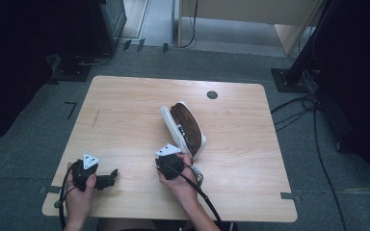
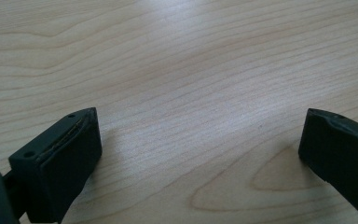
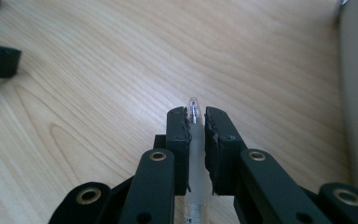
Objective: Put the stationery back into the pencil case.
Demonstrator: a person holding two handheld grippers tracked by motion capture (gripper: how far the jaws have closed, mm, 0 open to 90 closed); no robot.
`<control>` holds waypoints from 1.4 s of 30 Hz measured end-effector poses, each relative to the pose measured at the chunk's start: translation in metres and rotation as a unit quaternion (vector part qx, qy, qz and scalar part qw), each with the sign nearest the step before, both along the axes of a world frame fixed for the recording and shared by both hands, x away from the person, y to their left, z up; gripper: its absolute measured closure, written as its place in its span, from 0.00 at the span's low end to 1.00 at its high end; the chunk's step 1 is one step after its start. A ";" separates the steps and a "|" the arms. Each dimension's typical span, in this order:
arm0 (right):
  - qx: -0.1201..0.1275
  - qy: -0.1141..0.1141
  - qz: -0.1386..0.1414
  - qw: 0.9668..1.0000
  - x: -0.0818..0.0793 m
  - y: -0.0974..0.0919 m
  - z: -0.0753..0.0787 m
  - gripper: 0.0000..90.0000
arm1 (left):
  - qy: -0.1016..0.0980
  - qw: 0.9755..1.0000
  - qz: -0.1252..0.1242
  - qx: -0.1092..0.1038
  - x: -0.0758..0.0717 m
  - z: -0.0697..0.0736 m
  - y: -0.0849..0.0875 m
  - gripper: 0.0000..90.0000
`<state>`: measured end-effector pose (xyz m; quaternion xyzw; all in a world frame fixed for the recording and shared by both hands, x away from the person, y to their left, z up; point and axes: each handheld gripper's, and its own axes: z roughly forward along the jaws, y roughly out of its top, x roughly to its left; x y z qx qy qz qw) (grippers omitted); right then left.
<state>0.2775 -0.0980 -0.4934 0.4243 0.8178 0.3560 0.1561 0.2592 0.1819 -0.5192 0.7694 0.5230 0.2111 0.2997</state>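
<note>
Right gripper view, pen [image 3: 195, 140] clamped between jaws

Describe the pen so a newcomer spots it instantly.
Start at the wooden table and find the open white pencil case with the brown lining near its middle. Just in front of it are the right tongs, shut on the pen: a slim, frosted, translucent barrel with a clear tip poking out.

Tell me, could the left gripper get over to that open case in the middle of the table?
Probably yes. The left gripper is open and holds nothing, with bare wooden table between it and the case. The right gripper, shut on a pen, sits at the case's near end and might crowd it.
</note>
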 end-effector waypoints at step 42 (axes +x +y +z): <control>0.092 -0.091 -0.052 0.990 -0.018 -0.082 0.093 0.90 | 0.001 1.000 0.000 0.001 0.000 0.000 0.000 0.00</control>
